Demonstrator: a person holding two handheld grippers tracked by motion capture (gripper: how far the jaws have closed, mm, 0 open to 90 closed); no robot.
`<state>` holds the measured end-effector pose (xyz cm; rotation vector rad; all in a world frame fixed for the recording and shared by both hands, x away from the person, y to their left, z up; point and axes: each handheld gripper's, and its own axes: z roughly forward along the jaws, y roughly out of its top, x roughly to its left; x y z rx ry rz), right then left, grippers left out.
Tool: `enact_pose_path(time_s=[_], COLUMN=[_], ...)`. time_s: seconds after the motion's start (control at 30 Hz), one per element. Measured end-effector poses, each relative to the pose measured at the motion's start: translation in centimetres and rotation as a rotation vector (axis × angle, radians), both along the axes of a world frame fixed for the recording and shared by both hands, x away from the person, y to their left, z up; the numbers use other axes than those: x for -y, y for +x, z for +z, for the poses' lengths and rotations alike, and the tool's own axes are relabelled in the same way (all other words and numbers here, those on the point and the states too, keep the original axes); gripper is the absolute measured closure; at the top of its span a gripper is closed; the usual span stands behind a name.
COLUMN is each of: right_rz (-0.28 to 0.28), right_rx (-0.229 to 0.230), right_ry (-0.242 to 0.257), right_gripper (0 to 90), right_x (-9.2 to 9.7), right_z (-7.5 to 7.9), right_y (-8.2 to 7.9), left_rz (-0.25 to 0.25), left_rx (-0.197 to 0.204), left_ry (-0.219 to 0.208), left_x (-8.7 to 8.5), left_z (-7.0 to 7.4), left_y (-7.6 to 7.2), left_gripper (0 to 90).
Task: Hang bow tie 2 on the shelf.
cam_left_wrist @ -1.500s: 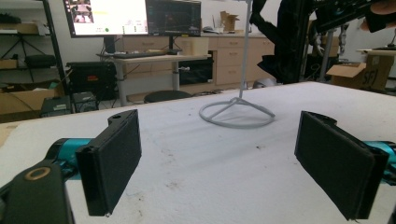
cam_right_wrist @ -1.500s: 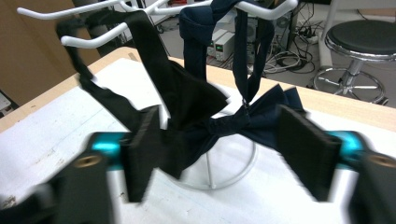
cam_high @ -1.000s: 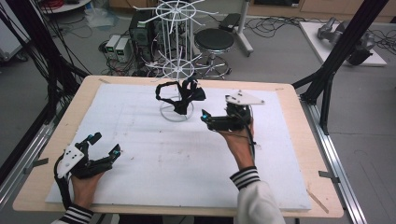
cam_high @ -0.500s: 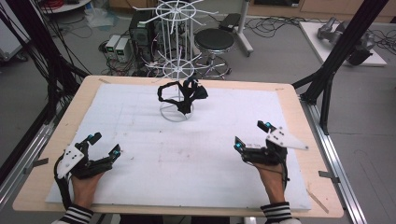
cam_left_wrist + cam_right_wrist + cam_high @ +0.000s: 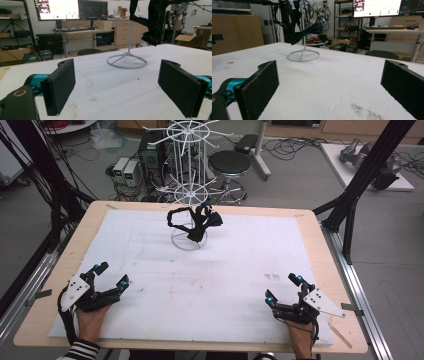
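Both your tongs, left [image 5: 111, 274] and right [image 5: 283, 287], gape wide, holding nothing; that bow tie [image 5: 199, 221] on the far stand [image 5: 185, 241] looks soft and light (pinch its knot).

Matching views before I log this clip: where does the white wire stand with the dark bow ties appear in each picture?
High view: wire stand at the table's far middle, bow ties hanging on it.
Left gripper view: right of centre, ring base beyond the open jaws.
Right gripper view: left of centre.
Shared landmark: the ring base on the white table cover.
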<state>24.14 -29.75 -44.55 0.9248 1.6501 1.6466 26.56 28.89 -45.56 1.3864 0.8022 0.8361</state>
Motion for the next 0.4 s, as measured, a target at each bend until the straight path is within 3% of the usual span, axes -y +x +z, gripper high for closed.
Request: enact_pose_path(time_s=[0.17, 0.4], right_rz=[-0.007, -0.002], right_rx=[0.026, 0.02], right_ry=[-0.026, -0.034], right_gripper=[0.8, 0.8], right_x=[-0.41, -0.65], right_z=[-0.82, -0.88], right_y=[0.11, 0.15], left_rz=[0.001, 0.003], left_rx=[0.0, -0.001], left_ry=[0.002, -0.002], left_x=[0.01, 0.0], left_z=[0.0, -0.01], left_y=[-0.01, -0.01], left_gripper=[14.9, 14.8])
